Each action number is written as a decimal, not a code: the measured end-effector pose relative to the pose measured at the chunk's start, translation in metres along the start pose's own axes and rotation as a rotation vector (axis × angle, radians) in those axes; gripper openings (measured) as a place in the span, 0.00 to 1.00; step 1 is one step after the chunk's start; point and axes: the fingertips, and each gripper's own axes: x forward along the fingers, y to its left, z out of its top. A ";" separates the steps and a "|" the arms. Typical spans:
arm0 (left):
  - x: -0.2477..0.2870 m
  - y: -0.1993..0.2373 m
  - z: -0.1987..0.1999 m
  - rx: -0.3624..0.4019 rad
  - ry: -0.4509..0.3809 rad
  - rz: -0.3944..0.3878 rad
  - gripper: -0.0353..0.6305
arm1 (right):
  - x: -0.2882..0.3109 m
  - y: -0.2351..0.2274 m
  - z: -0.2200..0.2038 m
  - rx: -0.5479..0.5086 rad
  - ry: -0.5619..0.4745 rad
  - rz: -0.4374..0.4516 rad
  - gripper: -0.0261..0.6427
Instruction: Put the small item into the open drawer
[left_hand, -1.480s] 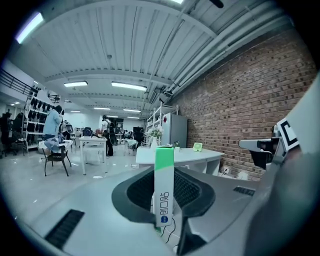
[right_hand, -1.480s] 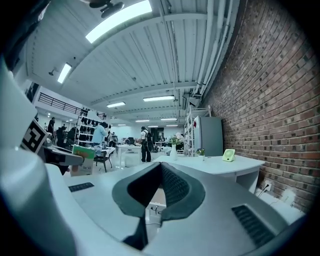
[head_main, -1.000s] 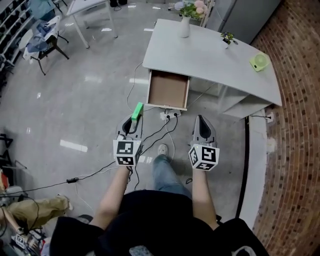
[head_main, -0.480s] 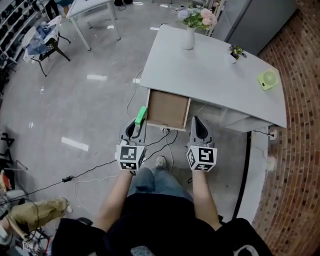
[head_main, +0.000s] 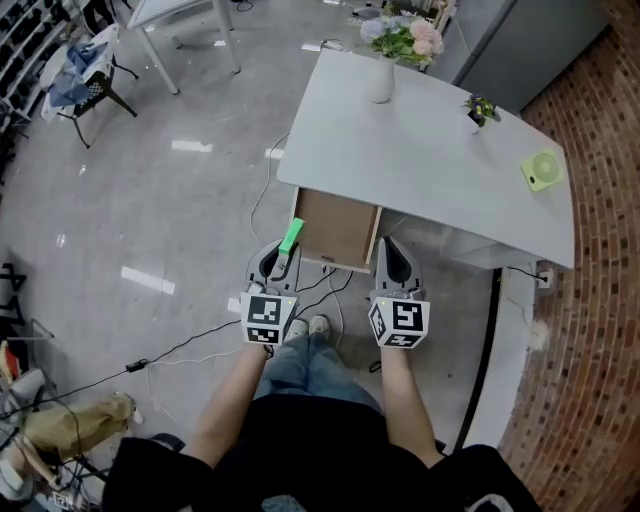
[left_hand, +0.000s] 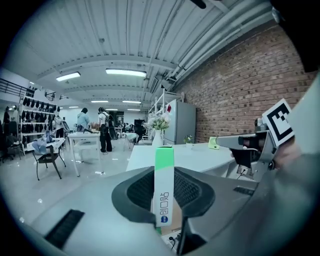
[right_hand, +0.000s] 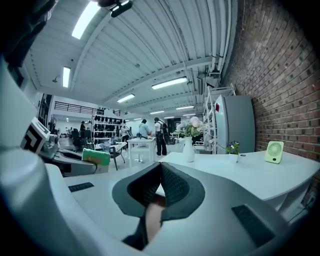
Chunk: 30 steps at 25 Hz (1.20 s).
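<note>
The carrying step is judged to be in hand, with the release not yet made. Nearest, the left gripper (head_main: 279, 262) is seen closed to a narrow gap, its pads pressed on the flat sides of the small item, a slim green-and-white box (left_hand: 164, 190) that is held on edge with its green end projecting past the tips. Beside it, to its right and about level with it, the right gripper (head_main: 392, 262) is held with its jaws brought together and nothing between them. Just ahead of both sets of tips the open drawer (head_main: 335, 228) is found, its brown floor bare; the box's far end is seen at the drawer's near left corner, though whether it is already over the rim cannot be told. For the next move, the left gripper is judged to need carrying forward and slightly to its right until the box is over the drawer floor, then lowering before the jaws are parted. Further ahead the white table (head_main: 420, 150) is spread, with a flower vase (head_main: 379, 80) at its far edge and a small green fan (head_main: 543, 170) well off to the right.
</note>
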 end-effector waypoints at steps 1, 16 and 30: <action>0.005 0.000 -0.002 -0.002 0.007 -0.006 0.19 | 0.003 -0.003 -0.002 0.004 0.004 -0.001 0.04; 0.141 -0.001 -0.090 -0.022 0.136 -0.073 0.19 | 0.100 -0.034 -0.108 0.010 0.140 0.016 0.04; 0.238 -0.013 -0.214 -0.058 0.260 -0.097 0.19 | 0.178 -0.034 -0.247 0.012 0.224 0.060 0.04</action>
